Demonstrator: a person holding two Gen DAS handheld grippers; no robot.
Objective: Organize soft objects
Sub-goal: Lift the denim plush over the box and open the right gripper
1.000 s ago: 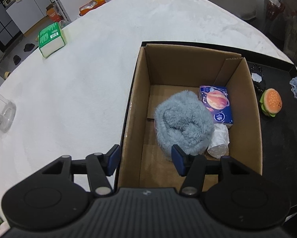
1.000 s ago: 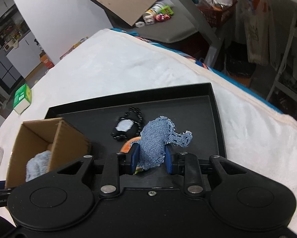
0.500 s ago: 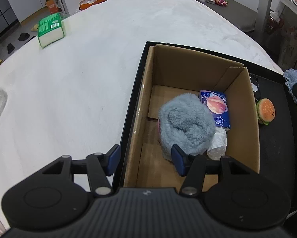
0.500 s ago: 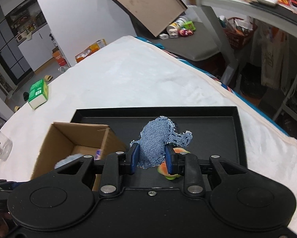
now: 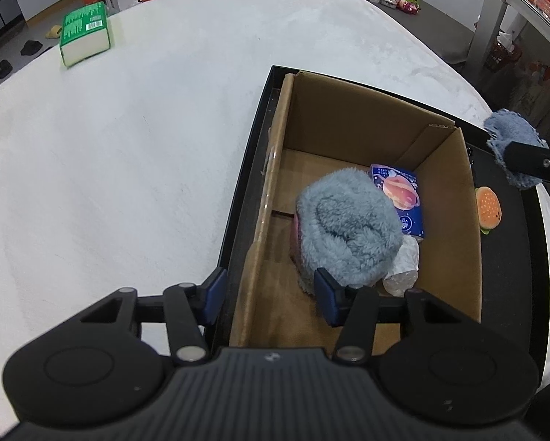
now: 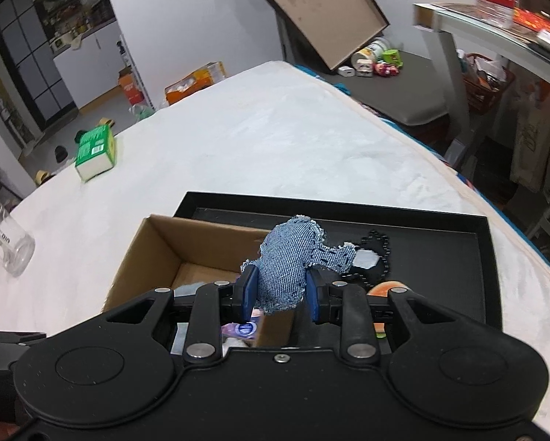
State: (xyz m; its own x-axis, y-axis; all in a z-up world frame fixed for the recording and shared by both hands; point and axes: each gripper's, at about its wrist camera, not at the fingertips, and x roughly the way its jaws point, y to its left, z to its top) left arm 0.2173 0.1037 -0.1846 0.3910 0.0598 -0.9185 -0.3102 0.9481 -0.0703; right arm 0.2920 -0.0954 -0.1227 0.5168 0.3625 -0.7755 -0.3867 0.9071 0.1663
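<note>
My right gripper (image 6: 279,296) is shut on a blue denim toy (image 6: 293,261) and holds it in the air above the near right edge of the open cardboard box (image 6: 157,246). In the left wrist view the denim toy (image 5: 510,139) hangs at the far right, above the black tray (image 5: 510,268). The box (image 5: 455,220) holds a fluffy grey-blue plush (image 5: 348,228), a blue tissue pack (image 5: 399,198) and a white crumpled item (image 5: 403,268). My left gripper (image 5: 269,296) is open and empty, astride the box's near left wall. A burger toy (image 5: 488,209) lies on the tray.
A black beaded item (image 6: 370,257) lies on the tray (image 6: 440,228). A green tissue pack (image 5: 85,33) sits far left on the white tabletop (image 5: 146,128). A glass mug (image 6: 6,235) stands at the left edge. Shelves and clutter stand beyond the table on the right.
My right gripper has lifted the denim toy off the tray and carried it left toward the box. The left gripper has stayed open by the box wall.
</note>
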